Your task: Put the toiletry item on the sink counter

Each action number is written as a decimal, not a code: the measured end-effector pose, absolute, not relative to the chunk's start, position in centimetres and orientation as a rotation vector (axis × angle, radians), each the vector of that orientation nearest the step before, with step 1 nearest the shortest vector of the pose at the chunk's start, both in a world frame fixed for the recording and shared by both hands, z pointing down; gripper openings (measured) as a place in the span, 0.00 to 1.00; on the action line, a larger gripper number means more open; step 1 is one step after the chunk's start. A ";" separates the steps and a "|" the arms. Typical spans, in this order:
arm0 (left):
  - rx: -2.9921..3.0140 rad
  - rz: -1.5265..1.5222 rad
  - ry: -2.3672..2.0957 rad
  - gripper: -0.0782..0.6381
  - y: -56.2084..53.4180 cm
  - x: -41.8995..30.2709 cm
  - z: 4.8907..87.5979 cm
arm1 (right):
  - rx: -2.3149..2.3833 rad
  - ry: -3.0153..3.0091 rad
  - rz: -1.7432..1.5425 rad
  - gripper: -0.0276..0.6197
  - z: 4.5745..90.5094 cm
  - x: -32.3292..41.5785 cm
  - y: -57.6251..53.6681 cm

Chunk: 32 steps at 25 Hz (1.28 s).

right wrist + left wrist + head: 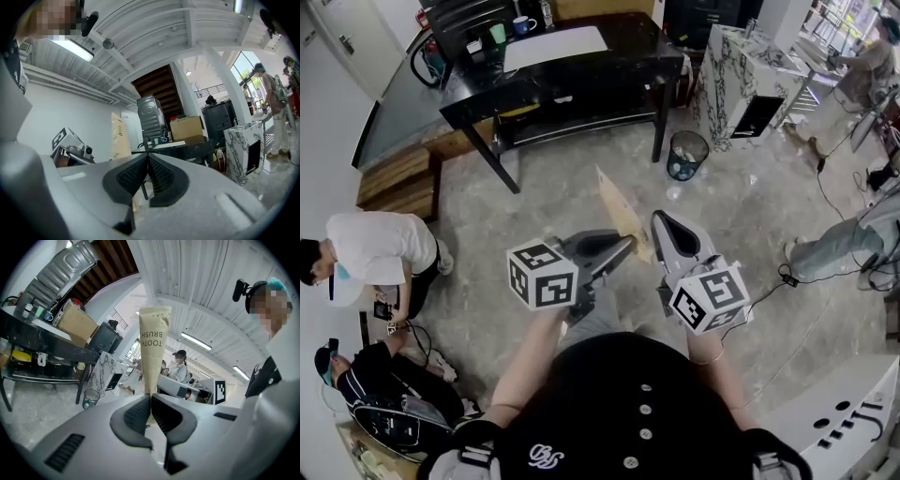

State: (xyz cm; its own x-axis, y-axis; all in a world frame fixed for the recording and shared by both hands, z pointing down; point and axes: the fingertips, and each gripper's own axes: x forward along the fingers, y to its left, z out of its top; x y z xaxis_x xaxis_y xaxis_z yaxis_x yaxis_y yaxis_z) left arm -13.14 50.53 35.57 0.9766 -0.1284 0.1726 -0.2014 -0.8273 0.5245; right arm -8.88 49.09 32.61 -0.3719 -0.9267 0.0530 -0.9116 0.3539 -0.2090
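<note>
The person wears a black top (619, 403) with a row of small white buttons (645, 410) down the front and a little white emblem (544, 457) on the chest. Grey buckles (472, 457) sit at the shoulders, and a thin bracelet (710, 360) circles the right wrist. The left gripper (628, 243) and the right gripper (662, 221) each have a smooth grey shell, dark ribbed pads (136, 413) and a white cube (542, 275) with black square markers.

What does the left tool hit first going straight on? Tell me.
Nothing near, it seems. The left tool, shut on the toothbrush packet, points up into open room; a seated person is far beyond, depth unclear.
</note>
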 end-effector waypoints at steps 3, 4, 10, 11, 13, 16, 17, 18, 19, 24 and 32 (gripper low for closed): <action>2.541 0.182 -0.224 0.13 49.7 -13.0 36.2 | -1.726 2.533 -0.341 0.05 33.4 -8.8 48.2; 2.542 0.182 -0.235 0.13 49.2 -13.0 36.2 | -1.738 2.531 -0.361 0.05 33.7 -8.6 47.7; 2.570 0.208 -0.268 0.13 44.3 -13.1 36.4 | -1.782 2.515 -0.383 0.05 34.1 -7.6 43.2; 2.575 0.218 -0.274 0.13 43.3 -13.0 36.6 | -1.787 2.517 -0.385 0.05 34.2 -7.5 42.2; 2.581 0.234 -0.279 0.13 41.1 -12.7 36.9 | -1.799 2.524 -0.388 0.05 34.6 -7.4 39.8; 2.576 0.216 -0.277 0.13 37.2 -12.4 36.7 | -1.795 2.534 -0.387 0.05 34.8 -7.2 35.8; 2.573 0.209 -0.279 0.13 35.9 -12.3 36.5 | -1.792 2.536 -0.390 0.05 34.7 -7.1 34.4; 2.568 0.205 -0.281 0.13 34.6 -12.3 36.4 | -1.790 2.540 -0.393 0.05 34.7 -7.1 33.1; 2.564 0.204 -0.280 0.13 33.3 -12.2 36.3 | -1.790 2.544 -0.395 0.05 34.5 -7.0 31.7; 2.551 0.206 -0.257 0.13 27.2 -11.6 35.4 | -1.828 2.509 -0.390 0.05 33.2 -6.2 25.6; 2.538 0.205 -0.219 0.13 19.4 -11.6 35.3 | -1.882 2.470 -0.407 0.05 32.9 -5.8 18.4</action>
